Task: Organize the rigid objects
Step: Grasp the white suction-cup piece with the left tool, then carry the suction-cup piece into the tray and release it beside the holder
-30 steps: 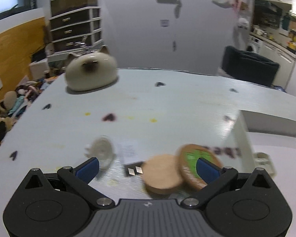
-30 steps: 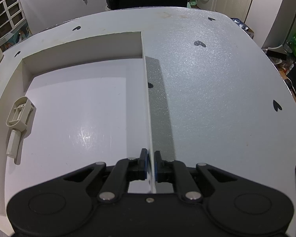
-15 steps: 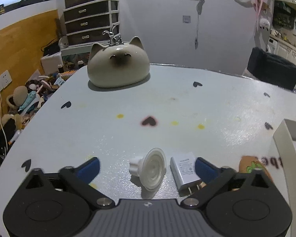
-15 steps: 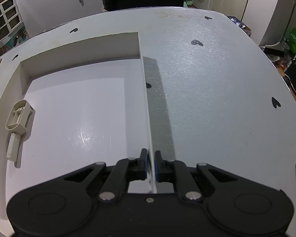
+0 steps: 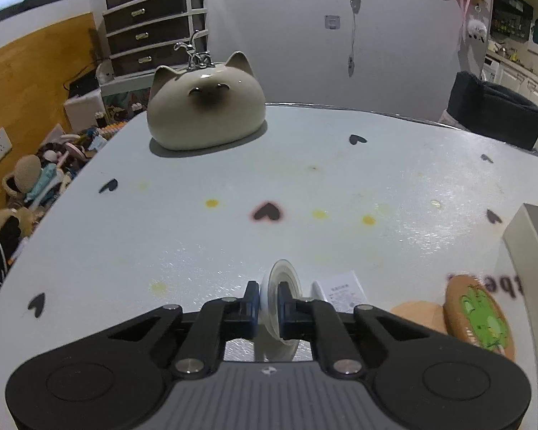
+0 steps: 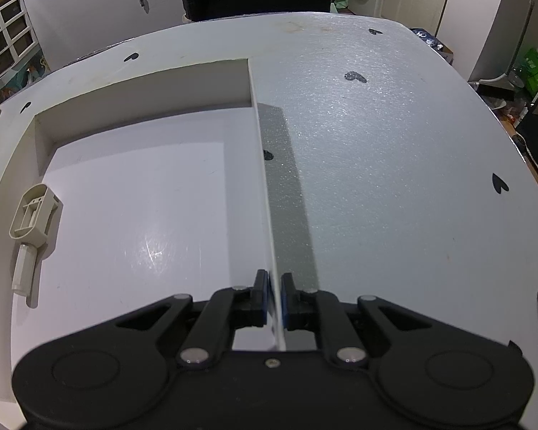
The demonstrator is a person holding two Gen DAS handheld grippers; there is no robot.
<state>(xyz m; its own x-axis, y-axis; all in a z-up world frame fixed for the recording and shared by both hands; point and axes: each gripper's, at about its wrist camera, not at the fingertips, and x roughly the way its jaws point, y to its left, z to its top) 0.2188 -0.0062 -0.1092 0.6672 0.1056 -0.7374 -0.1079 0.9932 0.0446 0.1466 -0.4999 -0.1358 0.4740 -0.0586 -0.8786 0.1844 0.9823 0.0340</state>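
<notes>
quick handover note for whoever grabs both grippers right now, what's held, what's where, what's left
Left gripper: shut on the clear funnel-shaped piece, which is at table level.
Right gripper: shut on the white tray wall, steadying it.
Done: beige plastic clip lies in the tray.
Left: funnel piece into the tray, then the white charger and two round coasters beside it on the table.

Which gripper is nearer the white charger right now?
Left. The left gripper, shut on a clear plastic disc, sits right beside the charger. The right gripper clamps the tray wall, away from it.
</notes>
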